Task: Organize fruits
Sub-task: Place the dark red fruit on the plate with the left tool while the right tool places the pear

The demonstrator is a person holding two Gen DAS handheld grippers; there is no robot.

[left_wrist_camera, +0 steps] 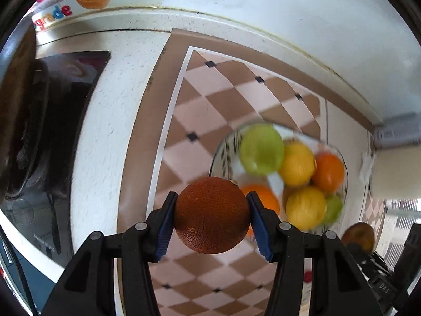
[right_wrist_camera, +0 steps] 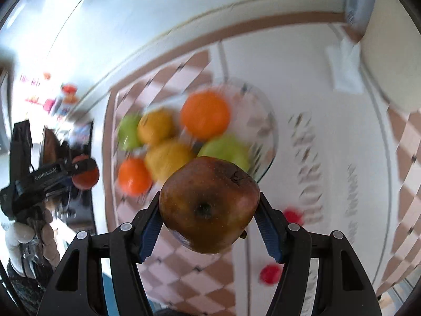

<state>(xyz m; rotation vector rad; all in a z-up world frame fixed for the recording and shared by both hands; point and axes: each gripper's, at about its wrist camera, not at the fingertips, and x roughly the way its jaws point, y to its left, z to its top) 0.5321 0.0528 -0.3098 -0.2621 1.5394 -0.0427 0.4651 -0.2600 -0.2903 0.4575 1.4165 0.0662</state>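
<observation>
My left gripper (left_wrist_camera: pixel 211 214) is shut on a dark, rotten-looking orange (left_wrist_camera: pixel 211 214) and holds it above the checkered mat, left of the glass bowl (left_wrist_camera: pixel 223 150). The bowl holds green apples (left_wrist_camera: pixel 261 152), lemons (left_wrist_camera: pixel 297 164) and oranges (left_wrist_camera: pixel 329 172). My right gripper (right_wrist_camera: pixel 209 208) is shut on a brown, bruised apple (right_wrist_camera: pixel 209 205), held in the air in front of the same bowl (right_wrist_camera: pixel 265 121). The left gripper with its orange shows at the left of the right wrist view (right_wrist_camera: pixel 85 175). The brown apple shows at the lower right of the left wrist view (left_wrist_camera: pixel 359 235).
A checkered brown and pink mat (left_wrist_camera: pixel 200 110) covers the white counter. A black stovetop with a pan (left_wrist_camera: pixel 34 137) lies at the left. A white appliance (left_wrist_camera: pixel 397 163) stands at the right. Small red objects (right_wrist_camera: pixel 271 273) lie on the counter near the right gripper.
</observation>
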